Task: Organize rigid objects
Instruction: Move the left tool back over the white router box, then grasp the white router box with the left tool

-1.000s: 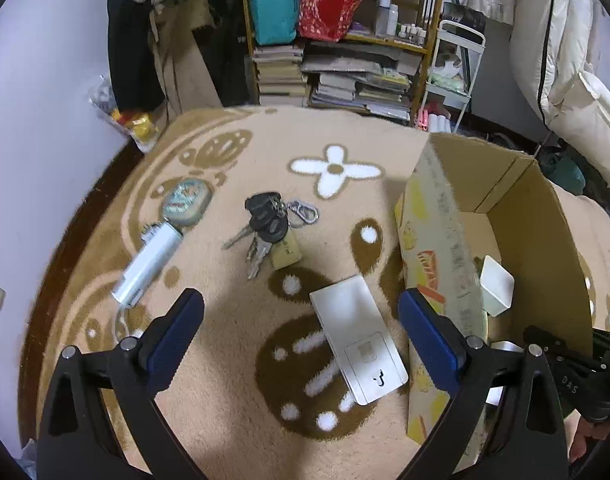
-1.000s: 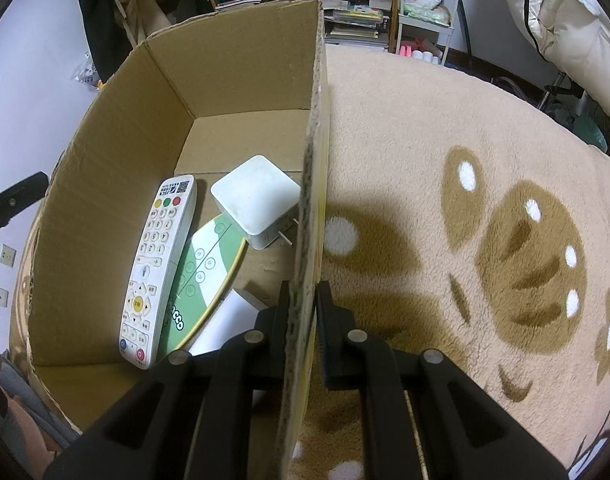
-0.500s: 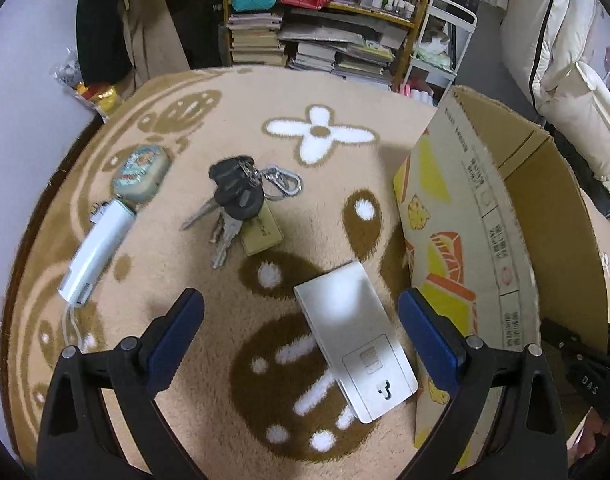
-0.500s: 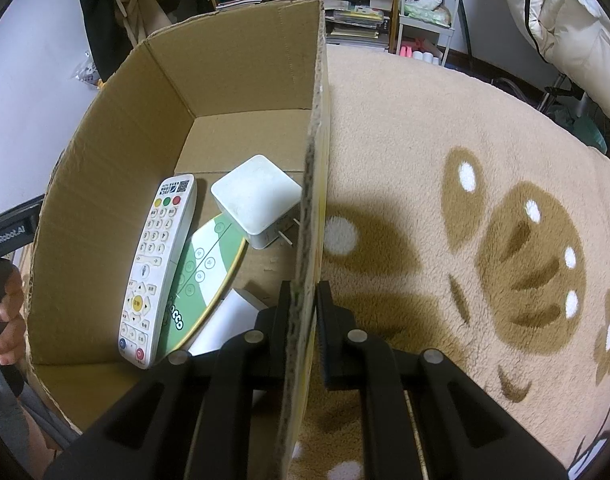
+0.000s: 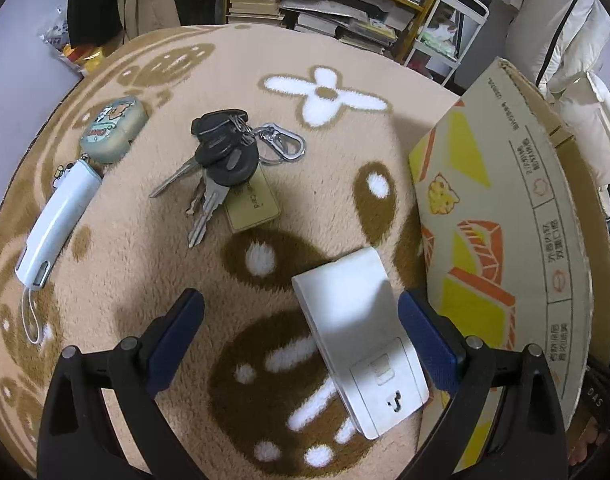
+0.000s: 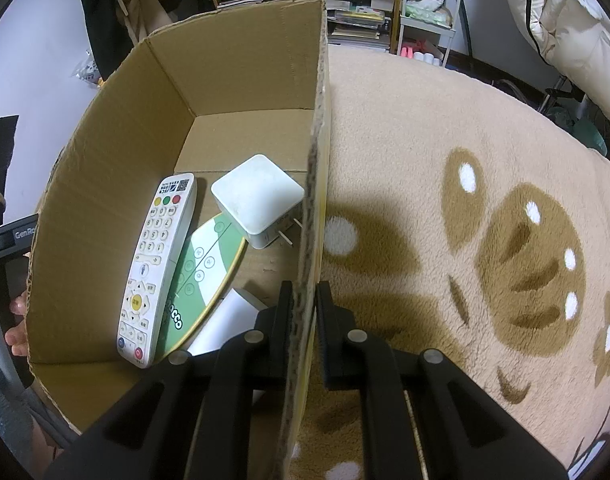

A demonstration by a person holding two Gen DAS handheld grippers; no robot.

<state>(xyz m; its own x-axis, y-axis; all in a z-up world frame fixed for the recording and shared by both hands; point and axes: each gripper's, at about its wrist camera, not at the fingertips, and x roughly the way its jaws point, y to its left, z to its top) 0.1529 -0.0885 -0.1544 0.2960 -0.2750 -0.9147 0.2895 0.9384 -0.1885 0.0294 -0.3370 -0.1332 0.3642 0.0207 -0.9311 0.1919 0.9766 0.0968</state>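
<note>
My left gripper [image 5: 301, 320] hangs open low over the rug, its blue pads either side of a flat white power bank [image 5: 359, 340] lying beside the cardboard box [image 5: 501, 216]. Farther off lie a bunch of keys [image 5: 225, 172], a long white device with a wrist loop [image 5: 59, 220] and a small green case [image 5: 113, 128]. My right gripper [image 6: 305, 304] is shut on the box's right wall [image 6: 315, 160]. Inside the box lie a white remote [image 6: 157, 264], a green-and-white oval remote [image 6: 201, 276], a white plug adapter [image 6: 259, 200] and a white object [image 6: 225, 316].
A beige rug with brown patterns [image 6: 485, 200] covers the floor. At the back stand a shelf of books [image 5: 325, 12] and a white wire cart [image 5: 445, 28]. White bedding [image 6: 577, 32] is at the right. A person's hand [image 6: 17, 320] shows left of the box.
The left gripper has dropped lower and closer over the rug, so the power bank now lies between its open fingers. The right gripper keeps its grip on the box wall.
</note>
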